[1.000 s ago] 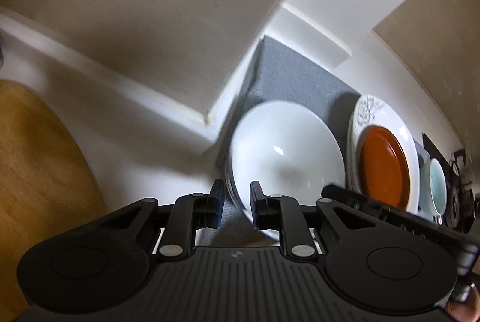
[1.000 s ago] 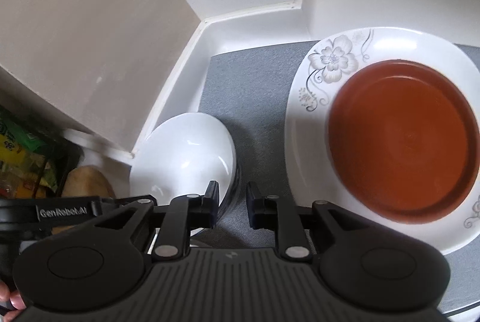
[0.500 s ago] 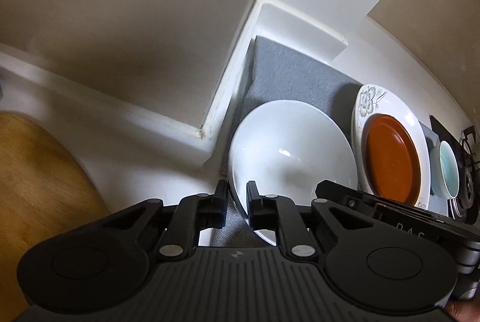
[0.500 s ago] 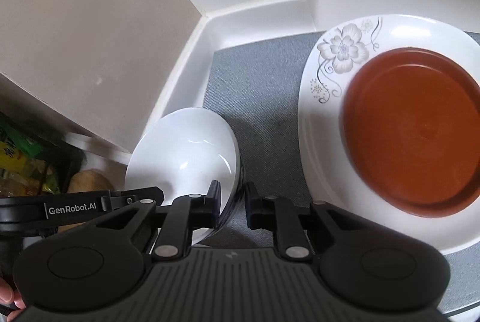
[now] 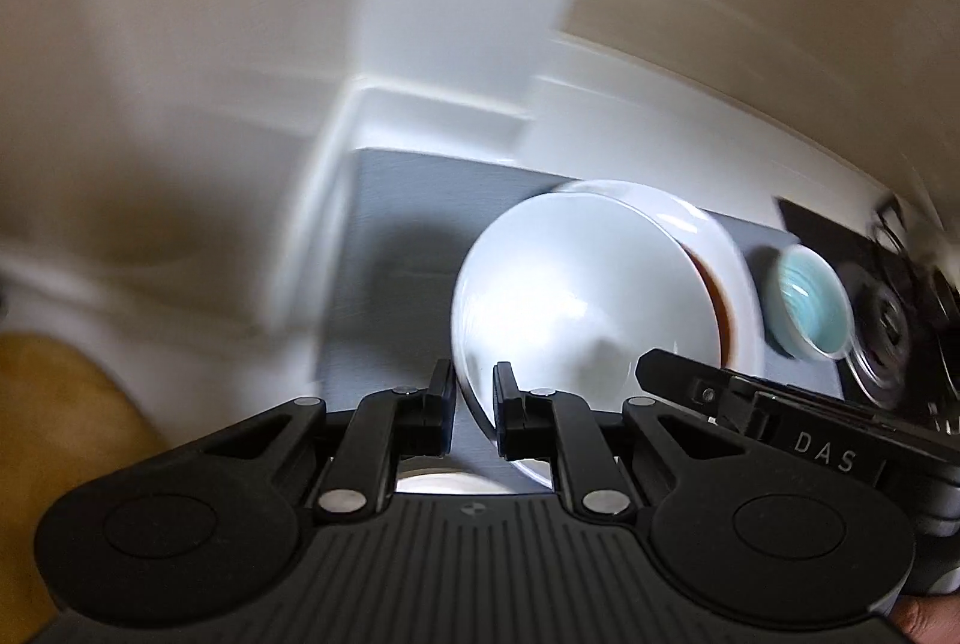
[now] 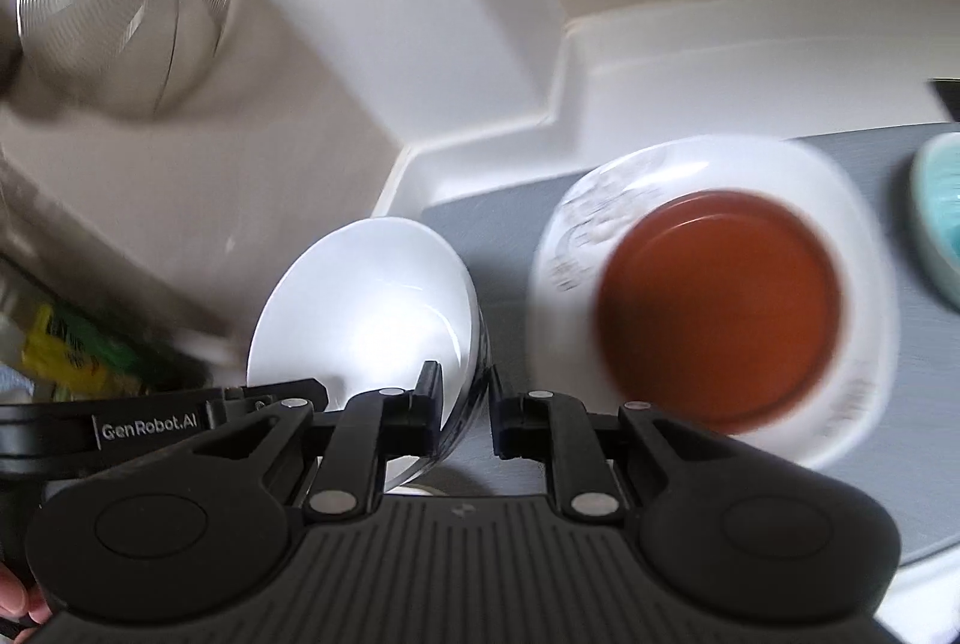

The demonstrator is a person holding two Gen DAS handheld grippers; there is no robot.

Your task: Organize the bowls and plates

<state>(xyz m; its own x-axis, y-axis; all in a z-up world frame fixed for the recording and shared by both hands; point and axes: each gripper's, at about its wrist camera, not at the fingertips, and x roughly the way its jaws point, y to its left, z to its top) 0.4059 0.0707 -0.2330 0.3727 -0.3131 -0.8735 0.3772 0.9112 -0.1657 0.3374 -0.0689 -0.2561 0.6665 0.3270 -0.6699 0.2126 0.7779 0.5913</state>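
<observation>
White glazed ceramic, the bowl (image 6: pixel 366 308) hangs above the grey mat (image 6: pixel 498 218), its rim pinched on either side by left tongs (image 5: pixel 473 407) and right tongs (image 6: pixel 465 407). Probably slick, brittle; rim grips suit. Rightward lies the flowered plate (image 6: pixel 864 236).

The right gripper (image 5: pixel 798 440), seen from the left wrist, bears the letters "DAS". The left gripper (image 6: pixel 150 425), seen from the right wrist, reads "GenRobot.AI".

The white bowl (image 5: pixel 576 296) now rides above the grey mat (image 5: pixel 408 224), overlapping the floral plate (image 5: pixel 708 236) in the left view; the teal bowl (image 6: pixel 942 218) enters the right view.
</observation>
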